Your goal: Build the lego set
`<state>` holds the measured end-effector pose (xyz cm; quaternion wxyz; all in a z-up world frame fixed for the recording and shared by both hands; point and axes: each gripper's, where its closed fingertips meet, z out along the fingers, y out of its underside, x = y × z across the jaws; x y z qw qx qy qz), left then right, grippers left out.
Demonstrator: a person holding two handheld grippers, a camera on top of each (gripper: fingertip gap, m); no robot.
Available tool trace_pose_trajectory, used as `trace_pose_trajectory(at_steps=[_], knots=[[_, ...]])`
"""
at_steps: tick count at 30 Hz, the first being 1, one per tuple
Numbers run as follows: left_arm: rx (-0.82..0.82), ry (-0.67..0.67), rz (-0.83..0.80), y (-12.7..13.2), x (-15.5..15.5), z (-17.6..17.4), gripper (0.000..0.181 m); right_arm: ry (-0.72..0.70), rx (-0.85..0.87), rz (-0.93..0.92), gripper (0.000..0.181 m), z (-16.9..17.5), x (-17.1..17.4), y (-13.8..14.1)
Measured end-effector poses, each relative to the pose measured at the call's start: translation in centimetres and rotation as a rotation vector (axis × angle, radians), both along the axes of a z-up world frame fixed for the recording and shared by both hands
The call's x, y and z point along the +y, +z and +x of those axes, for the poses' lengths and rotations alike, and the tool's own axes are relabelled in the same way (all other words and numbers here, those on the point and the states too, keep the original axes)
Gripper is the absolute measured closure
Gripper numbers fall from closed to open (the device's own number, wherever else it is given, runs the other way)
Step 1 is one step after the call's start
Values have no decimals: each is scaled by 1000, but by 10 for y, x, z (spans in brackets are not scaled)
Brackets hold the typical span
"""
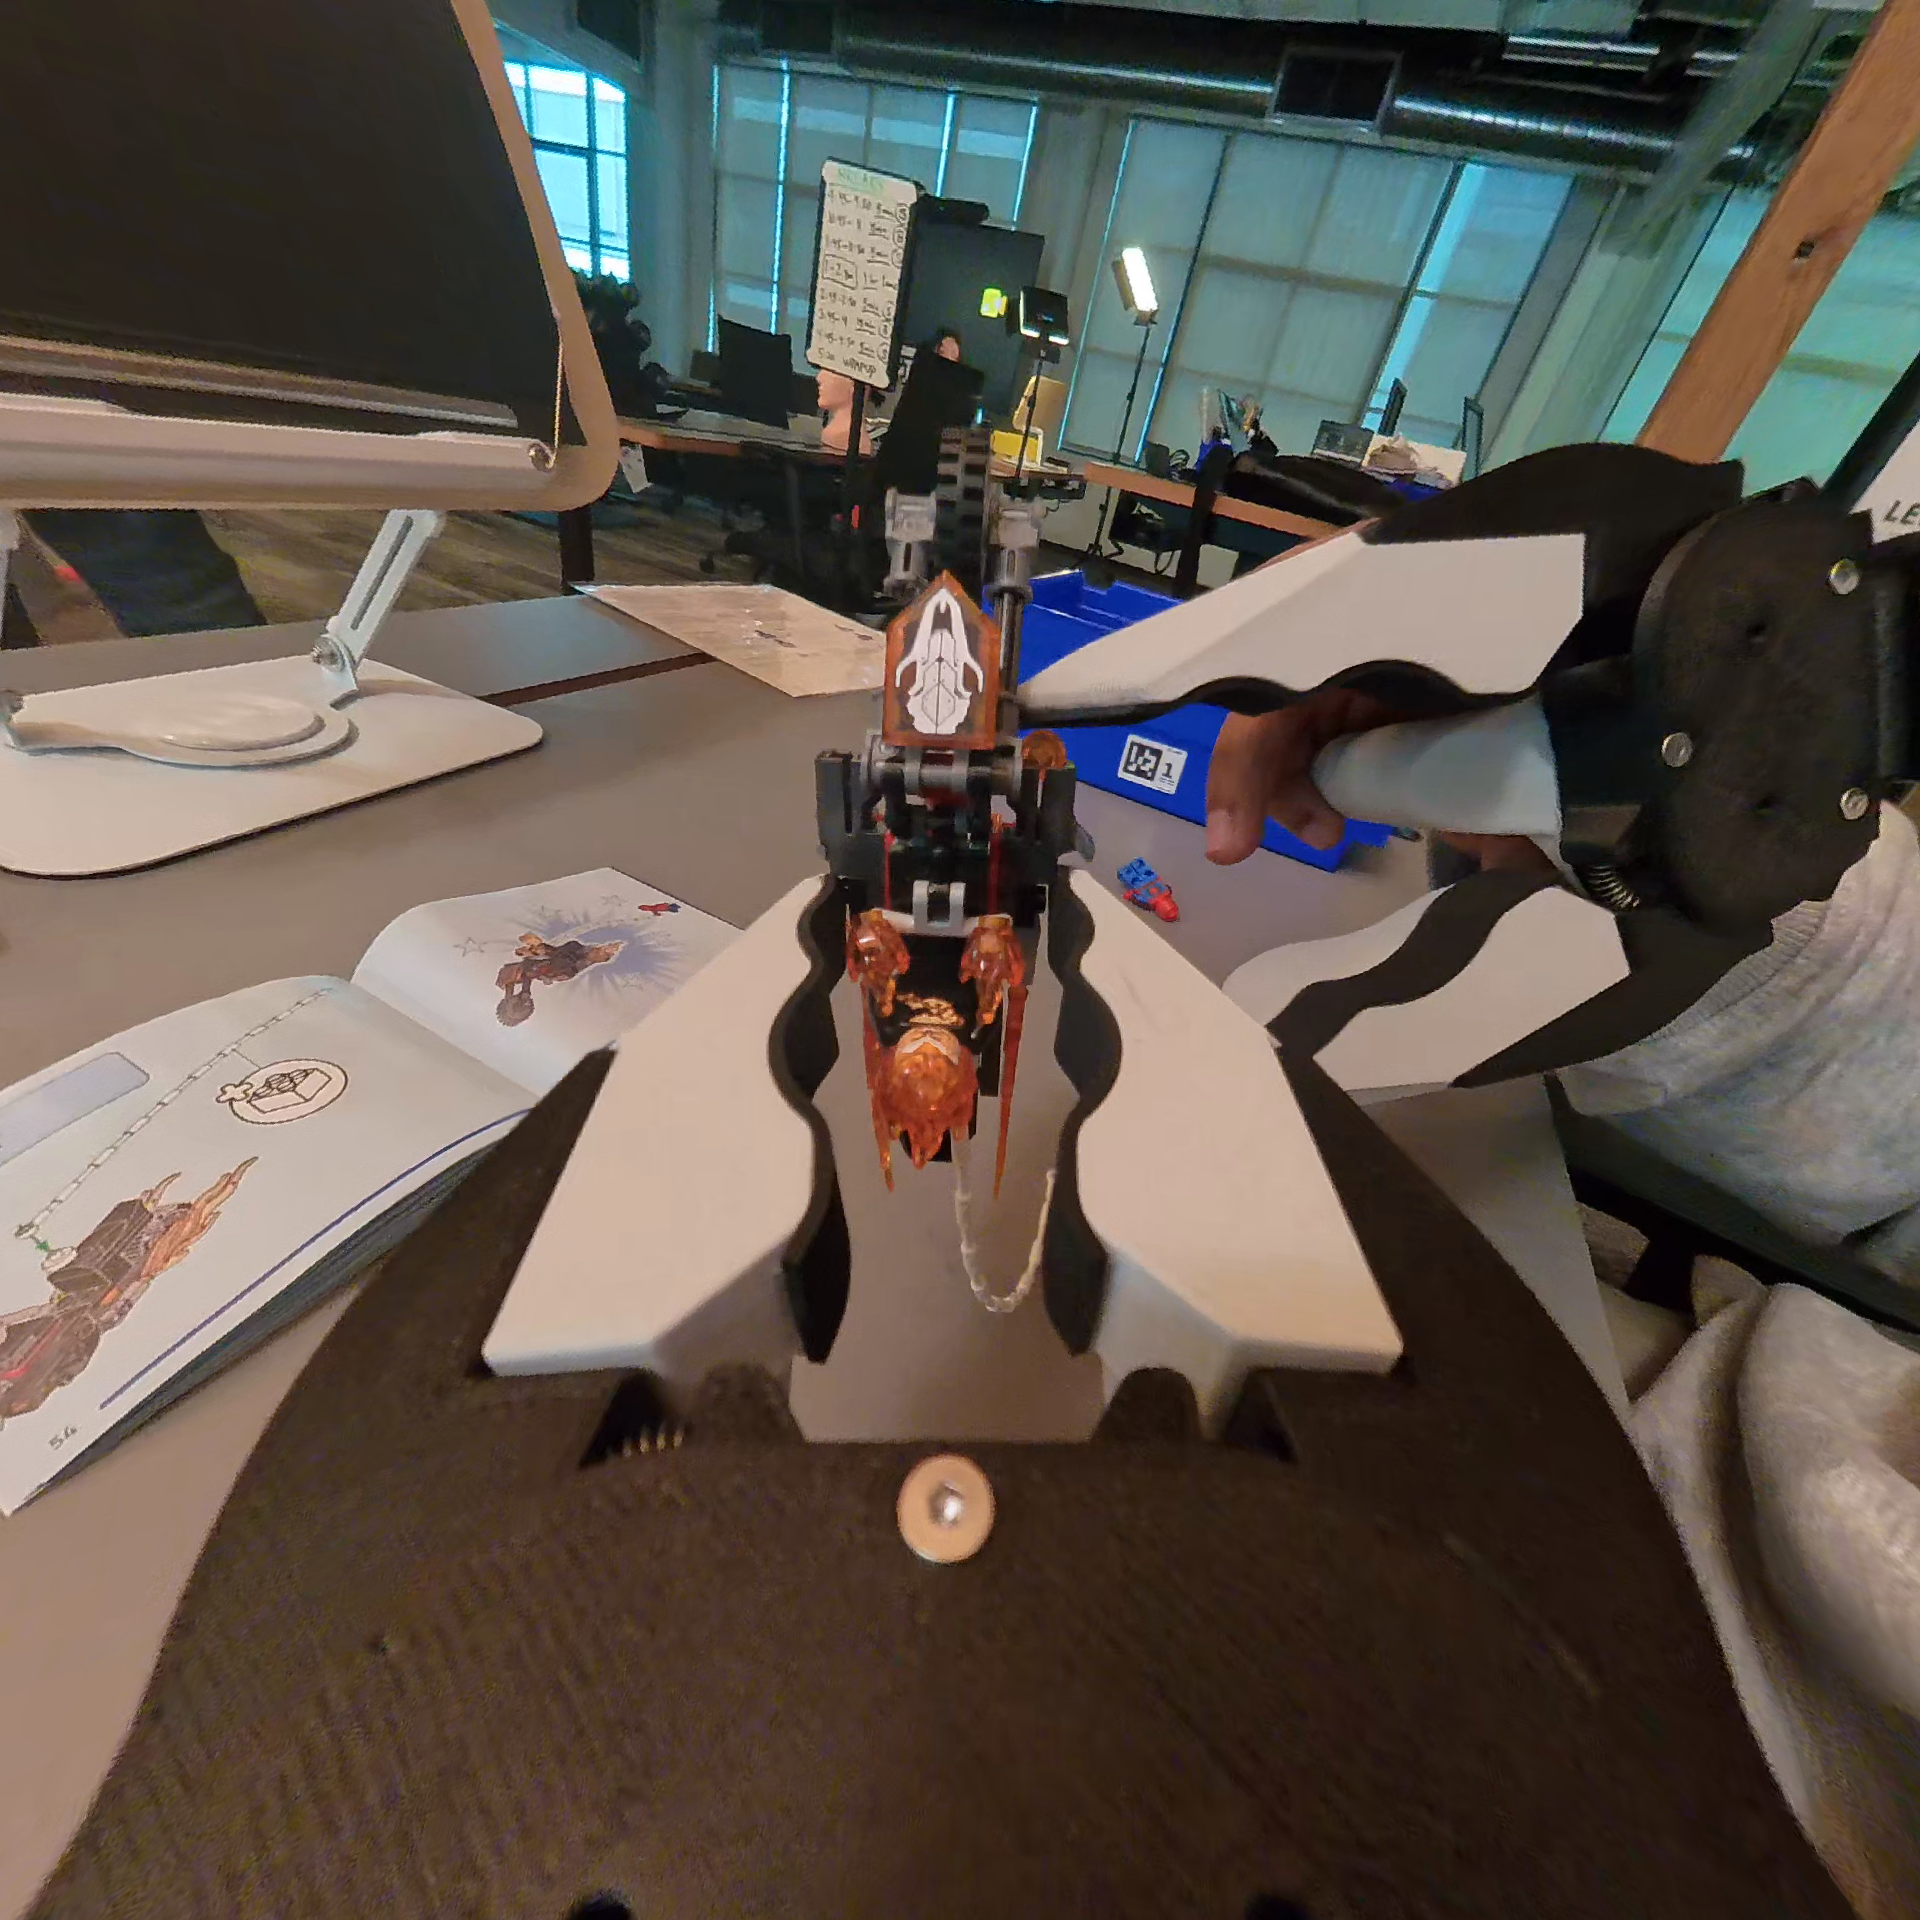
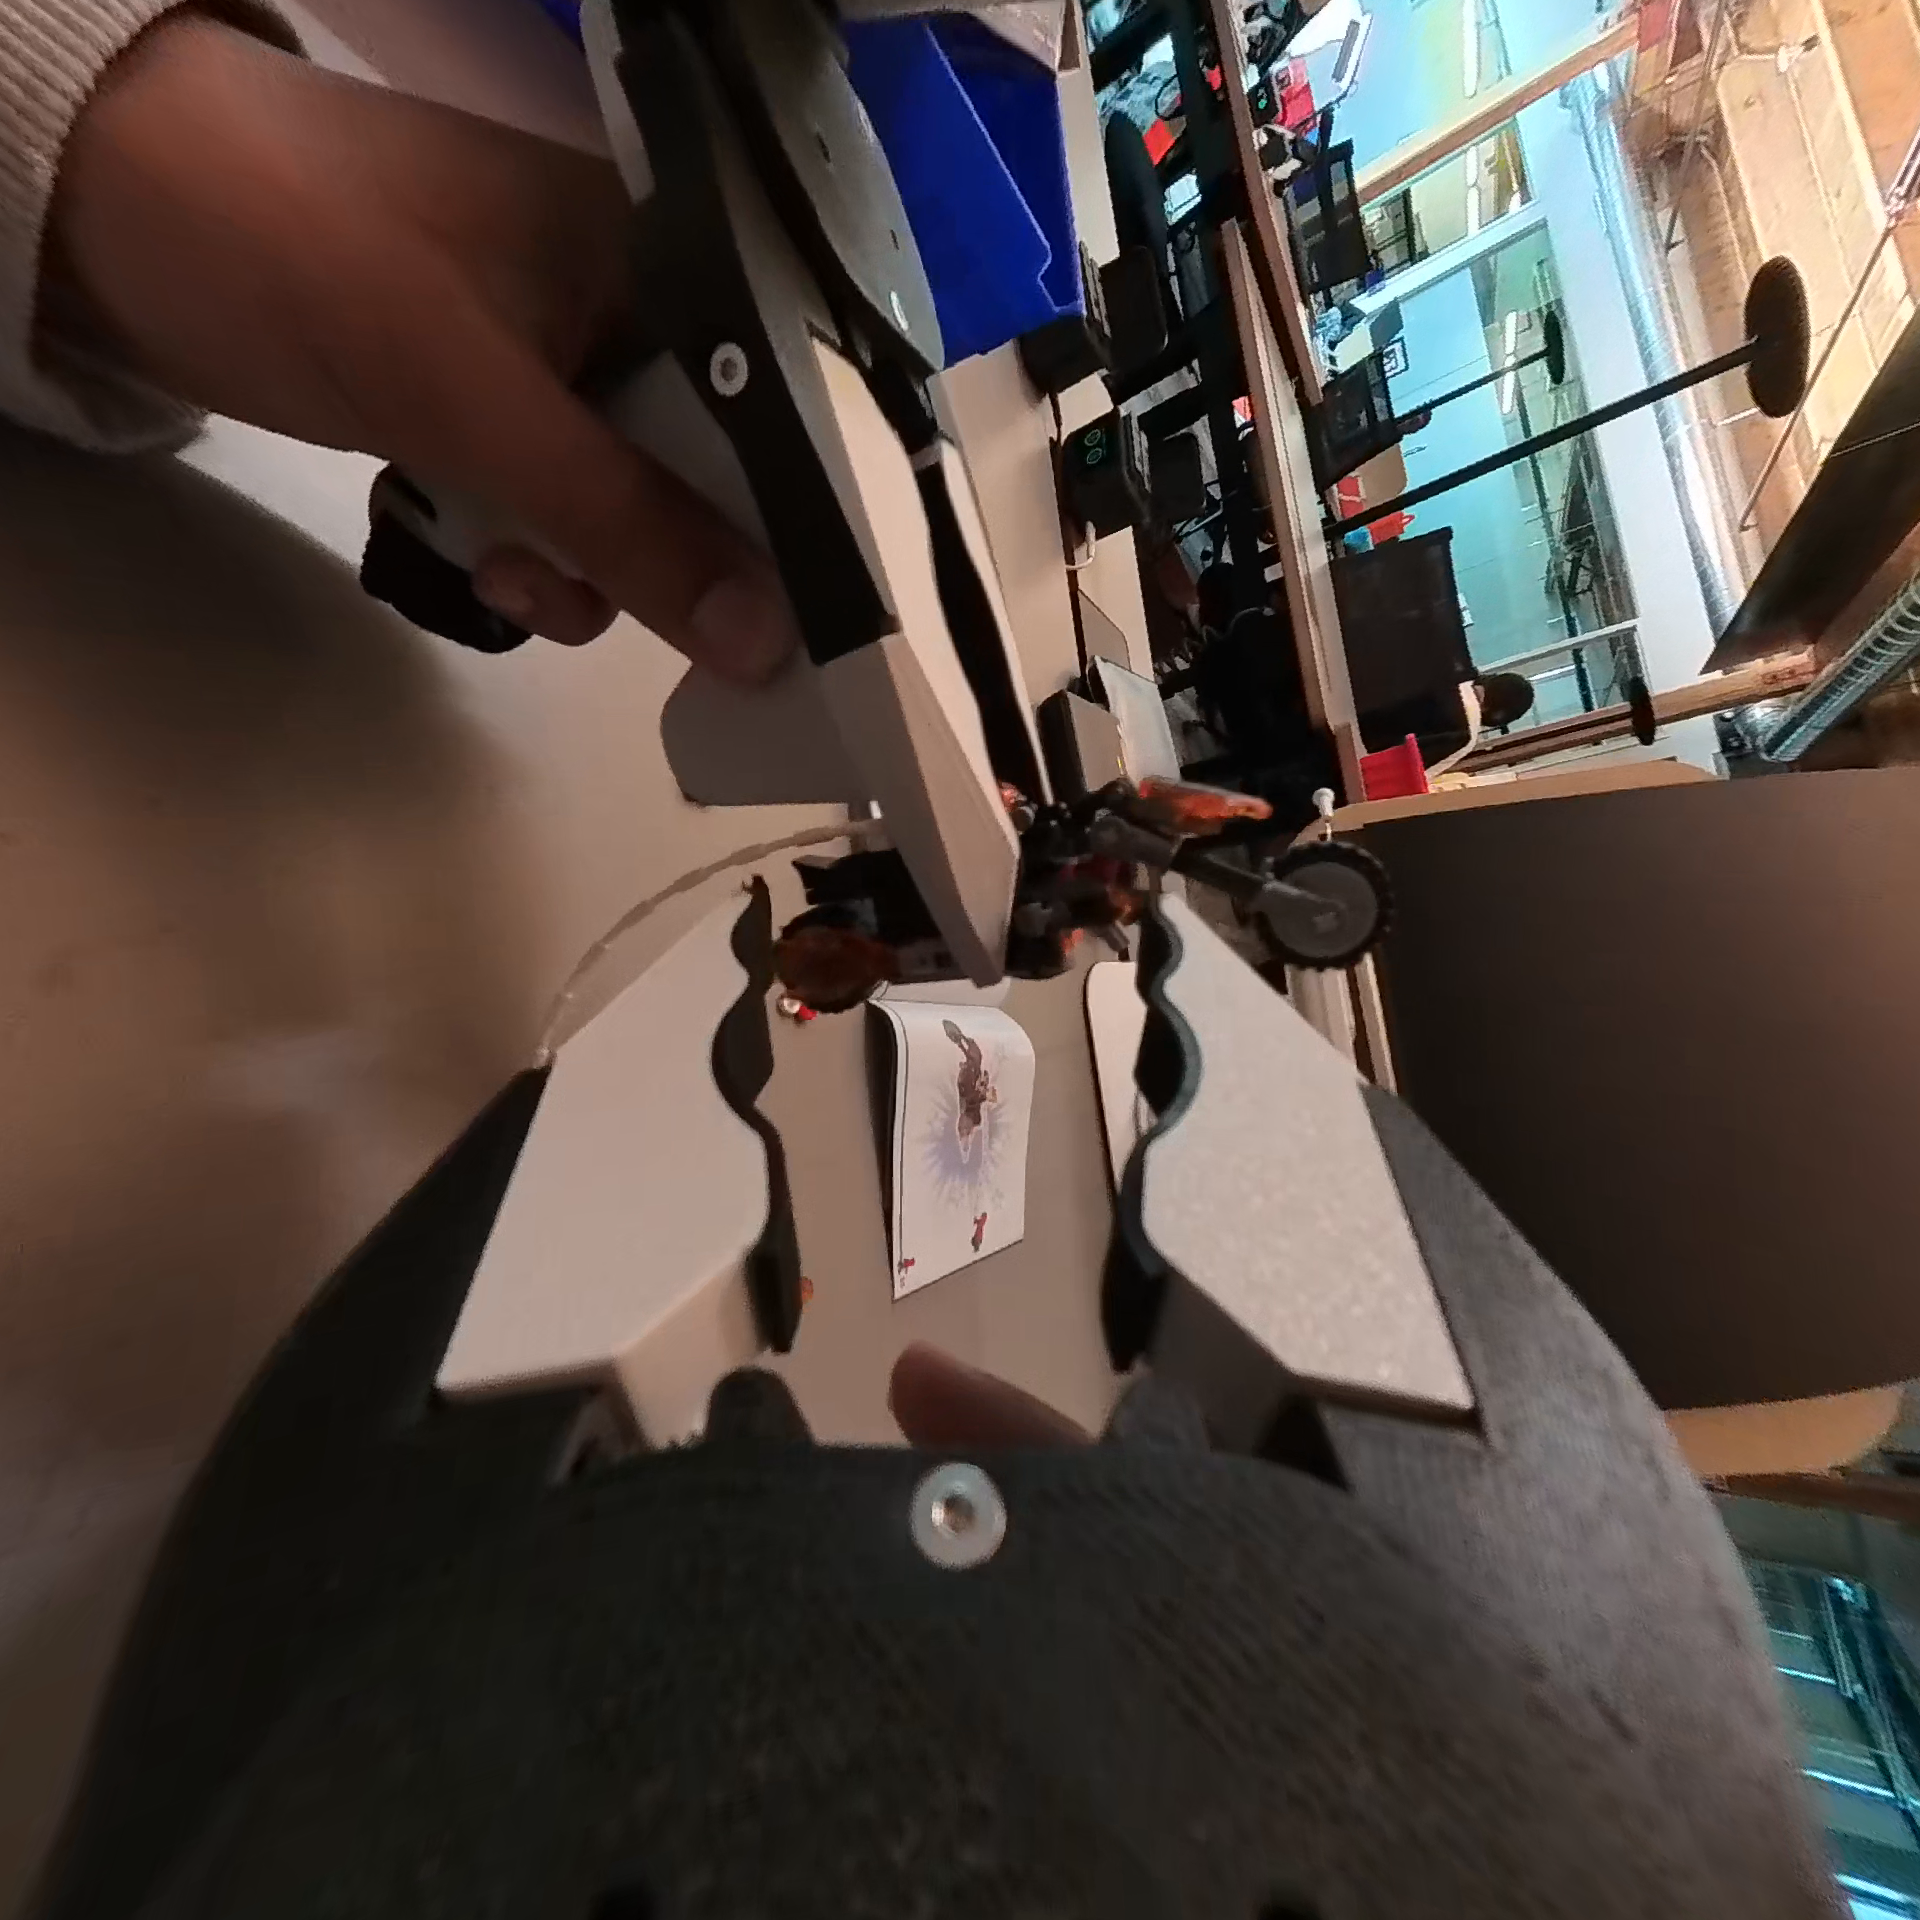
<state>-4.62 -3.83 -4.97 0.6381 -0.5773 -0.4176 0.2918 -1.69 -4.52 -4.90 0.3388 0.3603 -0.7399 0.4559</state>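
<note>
Left wrist view, from the left: a tablet stand [image 1: 260,727] sits on the surface [image 1: 644,779] far left of the lego motorcycle [image 1: 940,935], and the open instruction booklet [image 1: 312,1091] lies nearer, also to its left. The left tongs [image 1: 940,914] are held roughly level, pointing away from the person, narrowed around the motorcycle's black body, so the model stands on end above the surface with its orange flame pieces toward the camera and a white chain [image 1: 997,1247] dangling.

Right of the motorcycle, the right tongs [image 1: 1143,842] come in sideways, rolled over on edge, standing wide and gripping nothing; the upper finger's tip touches the model just beside its orange printed shield [image 1: 940,665]. A blue bin [image 1: 1101,623] sits behind.

The step appears to be pressing or adjusting a part by the shield. Done well, the left grip stays firm on the solid body while the right tip pushes gently, sparing the fragile flames.
</note>
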Motion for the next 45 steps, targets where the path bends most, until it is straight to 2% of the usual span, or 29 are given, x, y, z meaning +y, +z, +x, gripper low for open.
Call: trace_pose_trajectory(at_steps=[12, 28, 45], knots=[[-4, -3, 7, 0, 0, 0, 143, 3, 10, -5, 115, 2, 0, 1], [-121, -41, 5, -14, 8, -1, 144, -4, 226, 80, 124, -8, 7, -9], [-145, -44, 23, -15, 10, -1, 145, -26, 271, 91, 133, -14, 9, -9]])
